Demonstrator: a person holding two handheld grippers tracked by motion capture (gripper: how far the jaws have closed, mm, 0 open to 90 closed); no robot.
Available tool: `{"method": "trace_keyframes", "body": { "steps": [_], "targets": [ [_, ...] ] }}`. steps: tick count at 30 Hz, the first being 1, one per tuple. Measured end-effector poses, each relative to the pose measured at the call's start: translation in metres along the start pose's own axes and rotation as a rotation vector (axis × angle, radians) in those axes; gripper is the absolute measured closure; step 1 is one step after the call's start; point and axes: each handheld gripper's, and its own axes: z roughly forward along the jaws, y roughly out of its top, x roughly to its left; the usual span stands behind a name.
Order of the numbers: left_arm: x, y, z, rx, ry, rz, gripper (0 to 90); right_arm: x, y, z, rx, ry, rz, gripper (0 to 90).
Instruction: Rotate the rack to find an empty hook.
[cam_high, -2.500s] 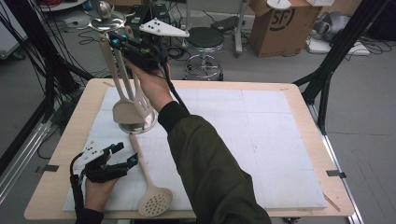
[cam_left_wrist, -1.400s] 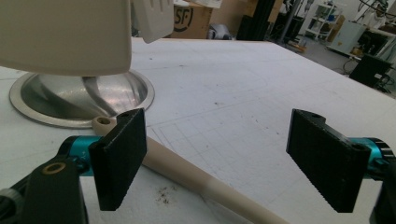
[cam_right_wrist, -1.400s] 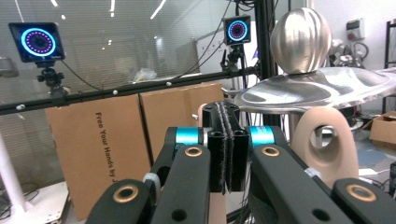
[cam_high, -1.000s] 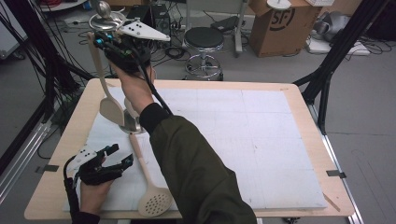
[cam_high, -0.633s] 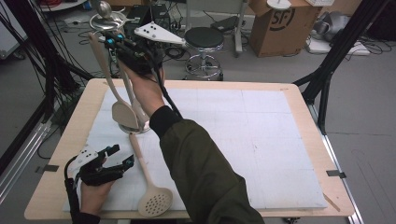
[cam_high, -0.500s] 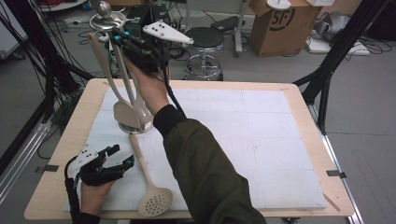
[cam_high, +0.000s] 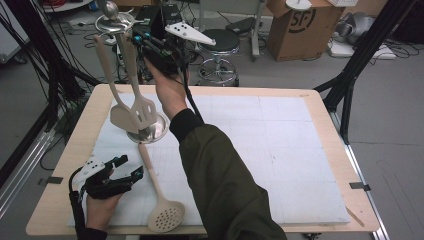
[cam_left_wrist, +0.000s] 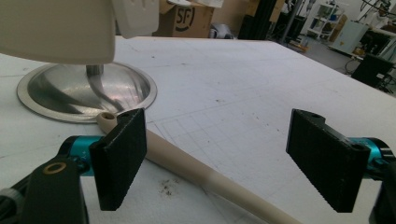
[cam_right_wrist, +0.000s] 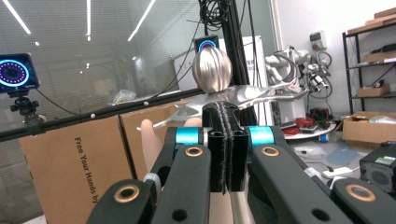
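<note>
A metal utensil stand with a round base (cam_high: 150, 132) (cam_left_wrist: 70, 91) and a ball top (cam_high: 110, 9) (cam_right_wrist: 212, 70) is at the mat's far left. A beige solid spatula (cam_high: 121, 117) (cam_left_wrist: 56, 28) and a slotted turner (cam_high: 144, 111) hang from it. My right gripper (cam_high: 140, 44) (cam_right_wrist: 225, 116) is shut, up beside the turner's handle near the stand's top; whether it pinches the handle I cannot tell. A beige skimmer (cam_high: 165, 217) (cam_left_wrist: 187, 165) lies flat in front of the base. My left gripper (cam_high: 131, 166) (cam_left_wrist: 229, 163) rests open on the mat, with the skimmer's handle between its jaws but not touched by them.
A white gridded mat (cam_high: 280, 150) covers the wooden table (cam_high: 325, 107). Behind the table stand a stool (cam_high: 220, 42) and a cardboard box (cam_high: 295, 25). Black frame legs and cables flank the left side.
My right gripper has shifted rightward near the stand's top, and the hanging utensils have swung with it. The left gripper and the skimmer have stayed put.
</note>
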Motion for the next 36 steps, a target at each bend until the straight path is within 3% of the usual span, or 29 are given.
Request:
{"method": "trace_keyframes", "body": {
  "steps": [19,36],
  "targets": [
    [0.0,0.0,0.001,0.005,0.003,-0.001,21.3,0.011,0.002,-0.001,-0.007,0.002,-0.039,90.0],
    [-0.001,-0.001,0.002,0.012,0.001,0.003,21.4,0.019,0.0,0.002,0.01,0.033,-0.049,90.0]
  ]
}}
